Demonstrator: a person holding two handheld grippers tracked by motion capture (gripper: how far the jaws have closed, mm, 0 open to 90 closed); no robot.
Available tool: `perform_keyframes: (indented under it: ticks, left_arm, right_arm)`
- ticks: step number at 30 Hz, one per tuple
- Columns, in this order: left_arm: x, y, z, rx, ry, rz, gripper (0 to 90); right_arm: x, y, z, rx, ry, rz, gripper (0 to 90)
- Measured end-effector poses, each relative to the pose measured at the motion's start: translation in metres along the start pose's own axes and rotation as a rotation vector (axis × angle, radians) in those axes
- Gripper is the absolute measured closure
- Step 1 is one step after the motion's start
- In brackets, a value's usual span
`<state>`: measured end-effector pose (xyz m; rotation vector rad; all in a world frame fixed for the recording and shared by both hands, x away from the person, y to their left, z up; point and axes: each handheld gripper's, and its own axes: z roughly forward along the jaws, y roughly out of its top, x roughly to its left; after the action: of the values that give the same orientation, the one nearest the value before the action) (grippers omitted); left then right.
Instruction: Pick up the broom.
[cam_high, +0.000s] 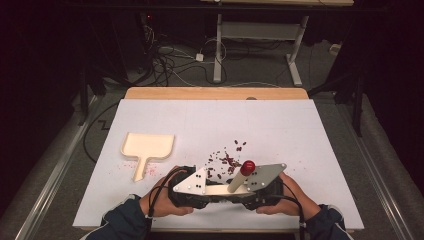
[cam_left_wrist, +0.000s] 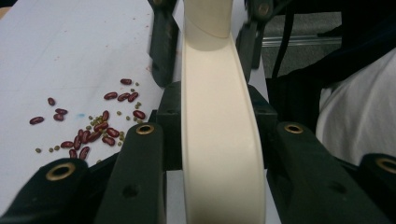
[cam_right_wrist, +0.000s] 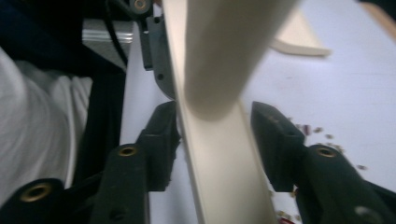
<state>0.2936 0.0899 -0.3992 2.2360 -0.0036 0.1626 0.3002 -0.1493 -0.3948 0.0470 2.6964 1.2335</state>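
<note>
- My left gripper (cam_high: 192, 184) and right gripper (cam_high: 260, 184), low centre of the high view, each had its jaws either side of the cream brush block with red-knobbed handle (cam_high: 220, 189); I could not tell whether they clamped it.
- Scattered red beans (cam_high: 227, 159) lay just above.
- The cream plastic dustpan (cam_high: 146, 148) sat left of centre.

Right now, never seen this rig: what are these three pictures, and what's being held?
No robot: a person holds a two-finger gripper in each hand. The high view looks down on the white table; the gripper views come from cameras riding on each gripper, looking along its fingers. On the table lie a cream dustpan at the left and scattered red beans with green ones. The left gripper and right gripper face each other, both closed on one cream brush with a red-tipped handle.
</note>
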Motion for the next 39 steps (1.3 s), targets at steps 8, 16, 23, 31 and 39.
perform_keyframes:
  ticks: [8, 16, 23, 31, 39]
  left_arm:
    - [0.004, -0.005, 0.000, 0.014, 0.069, -0.008, 56.0]
    - [0.006, -0.026, -0.026, -0.001, 0.350, -0.091, 29.0]
    - [0.009, -0.079, -0.055, 0.053, 0.544, -0.213, 21.2]
    - [-0.004, -0.113, -0.081, 0.059, 0.584, -0.309, 22.2]
    - [-0.008, -0.118, -0.073, 0.098, 0.564, -0.308, 22.3]
  right_arm:
    - [-0.001, -0.004, 0.009, 0.018, 0.022, 0.017, 67.1]
    - [-0.018, -0.010, -0.008, -0.006, -0.119, 0.102, 67.1]
    - [-0.041, -0.018, -0.028, -0.082, -0.228, 0.230, 67.1]
    - [-0.060, -0.025, -0.044, -0.048, -0.417, 0.261, 67.1]
    - [-0.099, -0.040, -0.040, 0.053, -0.585, 0.278, 67.2]
